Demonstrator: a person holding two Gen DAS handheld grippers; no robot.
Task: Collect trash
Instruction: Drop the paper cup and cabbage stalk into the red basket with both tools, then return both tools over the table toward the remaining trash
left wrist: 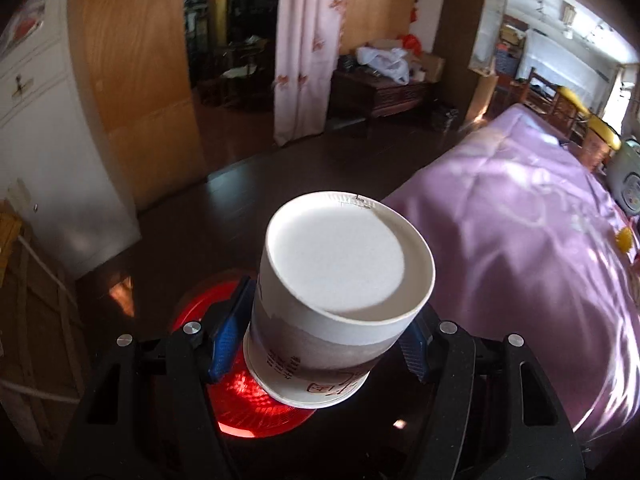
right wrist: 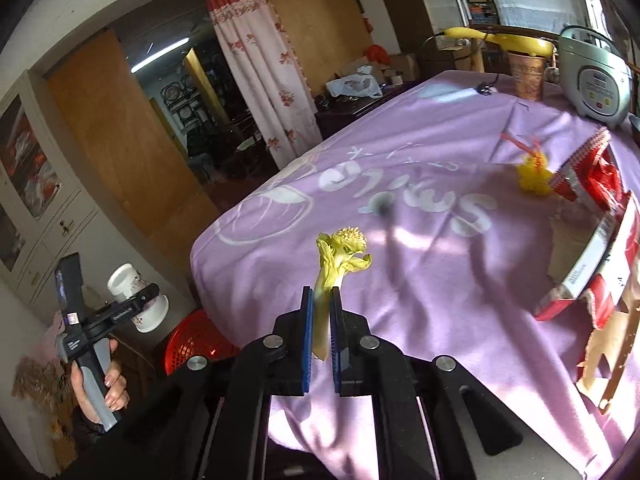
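The left gripper [left wrist: 320, 344] clasped a white paper cup [left wrist: 340, 280], bottom facing the camera, above a red basket [left wrist: 244, 404]; the right gripper [right wrist: 320, 320] pinched a yellow-green vegetable scrap [right wrist: 340, 256] above the purple tablecloth [right wrist: 440, 280].

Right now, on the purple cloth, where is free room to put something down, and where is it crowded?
Free: the wide patch of purple cloth ahead of the right tongs, from the near-left table edge to the white print. Crowded: the right side, with the red carton, the torn brown paper, the yellow scrap and the rice cooker behind.
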